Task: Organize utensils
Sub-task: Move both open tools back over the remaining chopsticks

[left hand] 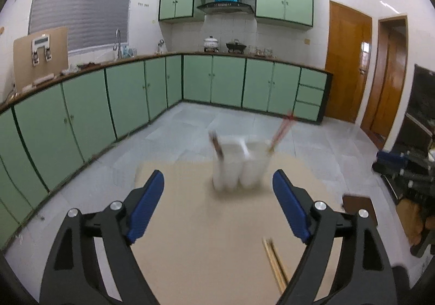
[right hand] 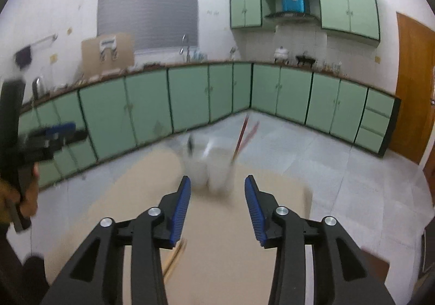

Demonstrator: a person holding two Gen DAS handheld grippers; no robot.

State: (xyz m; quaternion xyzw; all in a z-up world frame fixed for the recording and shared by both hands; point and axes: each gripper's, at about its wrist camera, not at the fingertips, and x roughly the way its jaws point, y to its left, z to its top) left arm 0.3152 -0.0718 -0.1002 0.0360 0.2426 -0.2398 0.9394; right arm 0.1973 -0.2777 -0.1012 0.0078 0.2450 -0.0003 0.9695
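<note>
Two thin wooden chopsticks (left hand: 274,264) lie flat side by side on the near part of the tan table (left hand: 206,237), and my guess is they go next into the white holder (left hand: 239,166) with two cups at the far end. Both the left tongs (left hand: 218,182) and the right tongs (right hand: 217,185) are spread wide and hold nothing. Come down low, pinch both smooth sticks near the middle, then lift slowly, since round sticks may roll.
</note>
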